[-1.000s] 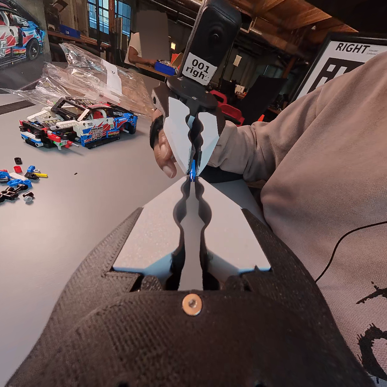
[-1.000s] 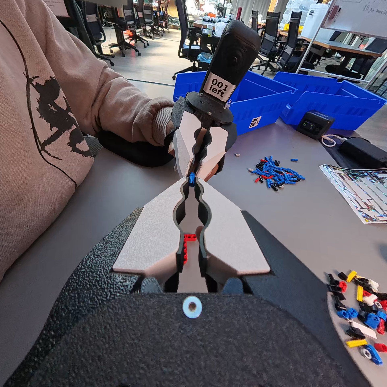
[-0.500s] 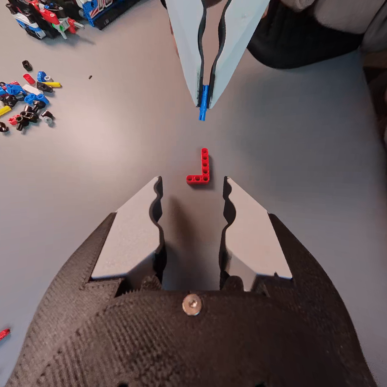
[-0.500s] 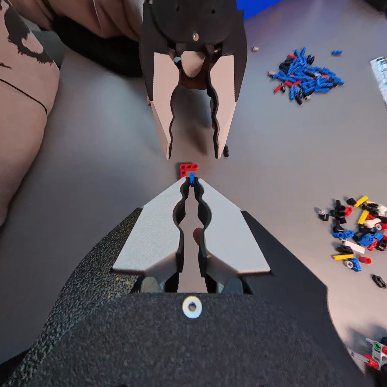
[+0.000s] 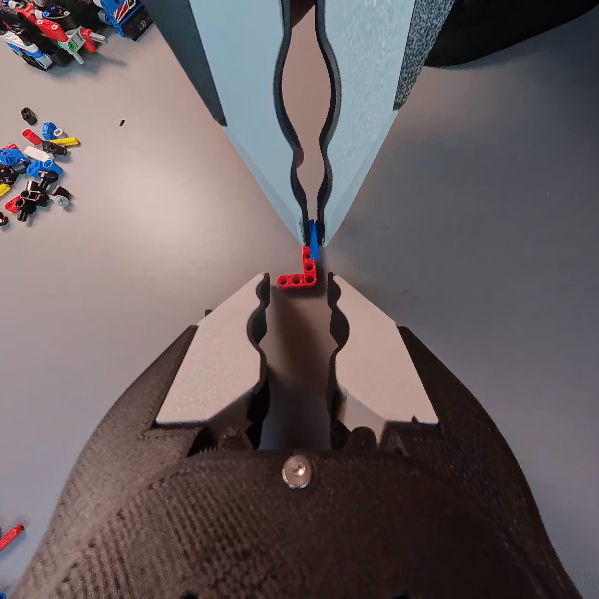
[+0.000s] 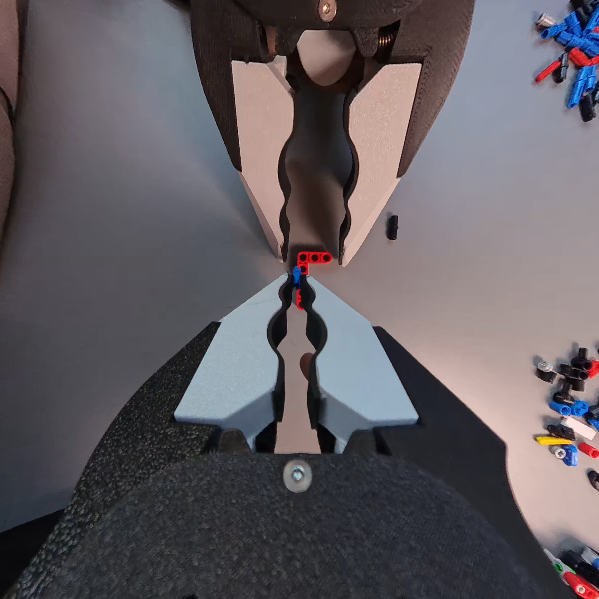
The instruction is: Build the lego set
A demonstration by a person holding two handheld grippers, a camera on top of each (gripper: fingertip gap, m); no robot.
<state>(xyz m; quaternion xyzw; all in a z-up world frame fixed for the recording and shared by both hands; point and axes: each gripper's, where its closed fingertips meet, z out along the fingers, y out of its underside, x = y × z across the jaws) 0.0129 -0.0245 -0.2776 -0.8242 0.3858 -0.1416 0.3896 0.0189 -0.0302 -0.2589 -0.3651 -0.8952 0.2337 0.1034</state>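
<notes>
Between your two grippers, on the grey table [image 5: 453, 227], lies the red L-shaped beam [image 5: 303, 275]. Your right gripper [image 6: 296, 280] is pinched tight on a blue pin [image 6: 296, 275], whose free end sits over the long arm of the beam; whether it has entered a hole, can't tell. Your left gripper [image 5: 298, 282] is spread wide and empty, tips flanking the beam's short arm without touching it.

Step in hand, as I judge it: seating the pin in the beam. Next move likely needs the left jaws to close on the short arm to steady the beam, then the pin lined up with one hole and pushed straight in.

Farther out: a loose parts pile [image 5: 32, 171] at far left, the part-built car [image 5: 48, 35] beyond it, a heap of blue pins [image 6: 573, 52] and a lone black pin [image 6: 392, 227] on the other side.
</notes>
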